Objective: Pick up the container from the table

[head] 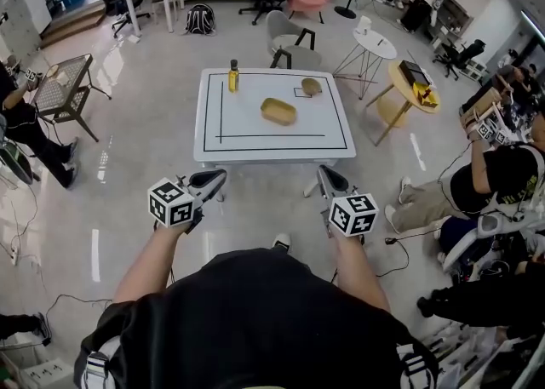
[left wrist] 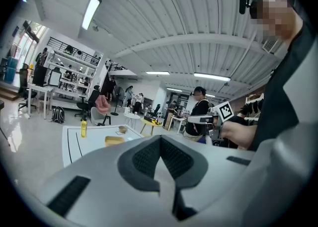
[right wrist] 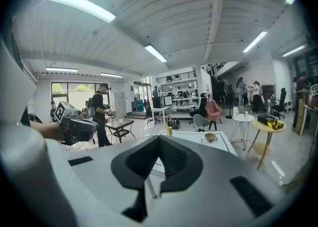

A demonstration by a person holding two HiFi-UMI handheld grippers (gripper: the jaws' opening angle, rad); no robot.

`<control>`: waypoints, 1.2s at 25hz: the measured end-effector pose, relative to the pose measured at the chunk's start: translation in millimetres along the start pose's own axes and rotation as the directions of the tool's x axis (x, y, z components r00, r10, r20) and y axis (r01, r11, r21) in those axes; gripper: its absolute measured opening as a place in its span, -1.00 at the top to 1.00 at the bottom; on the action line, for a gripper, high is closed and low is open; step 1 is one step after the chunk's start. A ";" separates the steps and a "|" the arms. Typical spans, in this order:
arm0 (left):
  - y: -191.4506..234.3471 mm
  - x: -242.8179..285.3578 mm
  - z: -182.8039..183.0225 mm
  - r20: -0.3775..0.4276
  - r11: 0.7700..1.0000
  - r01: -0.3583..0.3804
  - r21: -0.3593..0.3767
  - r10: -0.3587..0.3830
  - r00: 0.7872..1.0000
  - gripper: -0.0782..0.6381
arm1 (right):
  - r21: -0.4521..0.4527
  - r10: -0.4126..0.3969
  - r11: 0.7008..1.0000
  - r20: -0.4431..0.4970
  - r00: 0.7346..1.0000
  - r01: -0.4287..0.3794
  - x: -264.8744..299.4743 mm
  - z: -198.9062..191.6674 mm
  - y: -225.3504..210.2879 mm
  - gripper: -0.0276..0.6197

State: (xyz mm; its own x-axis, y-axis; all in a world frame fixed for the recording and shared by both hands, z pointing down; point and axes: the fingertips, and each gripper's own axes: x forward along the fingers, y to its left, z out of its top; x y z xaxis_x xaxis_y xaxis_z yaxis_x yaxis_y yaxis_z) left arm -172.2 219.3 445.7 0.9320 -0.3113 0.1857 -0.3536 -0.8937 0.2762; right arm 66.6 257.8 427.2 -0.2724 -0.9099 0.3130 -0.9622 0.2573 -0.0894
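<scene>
1. A person holding a gripper in each hand stands short of a white tabletop in an open office, both arms stretched fwd over a pale floor.
2. The container, a shallow yellow oblong dish, lies near the tabletop's ctr, inside a black-lined rectangle marked on the surface.
3. The left gripper has its jaws closed together w/ nothing btwn them. In the left gripper view its dark pads meet in a V.
4. The right gripper is likewise closed and empty, w/ its pads meeting the same way in the right gripper view.
5. The container sits well ahead of both grippers, roughly midway btwn the lines they point along. Both tips stop short of the tabletop's near edge and touch nothing.
6. In the left gripper view the container shows far off, just left of the jaw tips. It can't be made out in the right gripper view.
7. A yellow bottle w/ a dark cap stands upright at the tabletop's far-left side. A small brown round item lies at far right. Both are apart from the container.
</scene>
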 end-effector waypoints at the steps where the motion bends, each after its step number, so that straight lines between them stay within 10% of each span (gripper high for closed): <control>1: 1.4 1.7 1.4 -0.002 1.000 0.002 0.000 -0.002 1.000 0.76 | 0.003 -0.002 1.000 0.000 1.000 0.002 1.3 0.3 -1.5 0.90; 30: 65.4 87.4 14.9 -0.031 0.997 -0.073 -0.021 0.072 0.997 0.76 | -0.011 0.070 0.997 -0.075 0.995 -0.071 99.4 0.5 -84.5 0.90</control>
State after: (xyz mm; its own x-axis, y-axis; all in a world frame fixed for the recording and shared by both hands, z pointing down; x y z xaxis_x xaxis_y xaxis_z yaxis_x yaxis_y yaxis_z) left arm -112.7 128.9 466.0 0.9011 -0.3649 0.2343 -0.4222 -0.8617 0.2815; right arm 120.8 145.4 465.5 -0.3382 -0.8625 0.3764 -0.9404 0.3247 -0.1011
